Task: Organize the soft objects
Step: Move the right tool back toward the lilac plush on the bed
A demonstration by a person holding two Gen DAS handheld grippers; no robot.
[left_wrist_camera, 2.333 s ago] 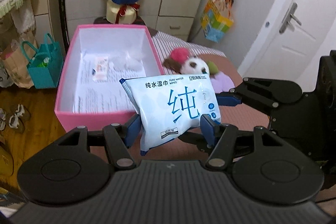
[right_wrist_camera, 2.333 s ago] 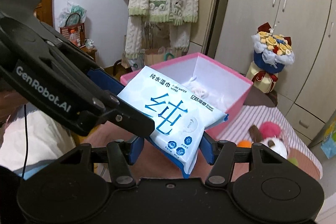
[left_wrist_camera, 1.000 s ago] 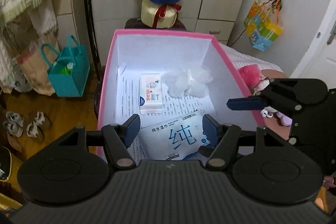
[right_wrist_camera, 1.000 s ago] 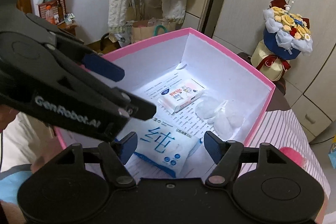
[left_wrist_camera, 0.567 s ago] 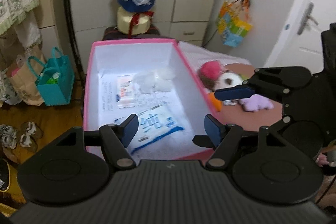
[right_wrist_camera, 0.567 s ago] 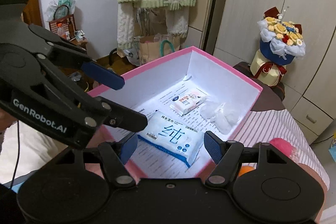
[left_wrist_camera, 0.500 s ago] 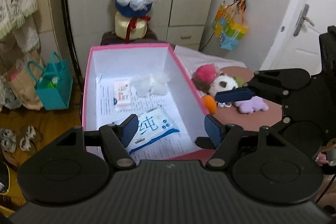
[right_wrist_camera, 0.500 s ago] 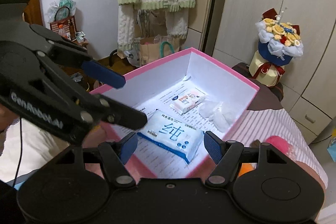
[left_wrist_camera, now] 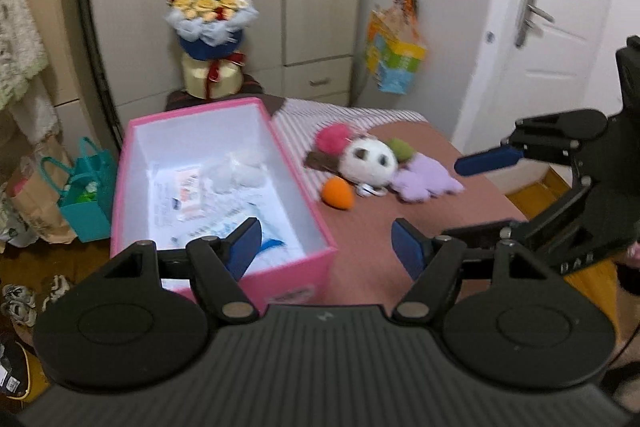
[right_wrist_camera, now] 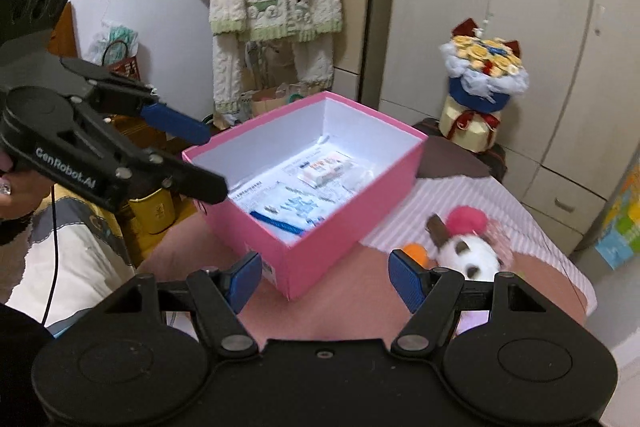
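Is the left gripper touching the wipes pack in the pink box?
Apart. The right wrist view shows the left gripper open beside the pink box, wipes pack lying inside.

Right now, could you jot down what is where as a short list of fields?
box: pink box, open, on the bed
in box: wipes pack, small packet, white fluff
outside box: panda toy, orange ball, purple toy, on the bed
left gripper: open, empty
right gripper: open, empty
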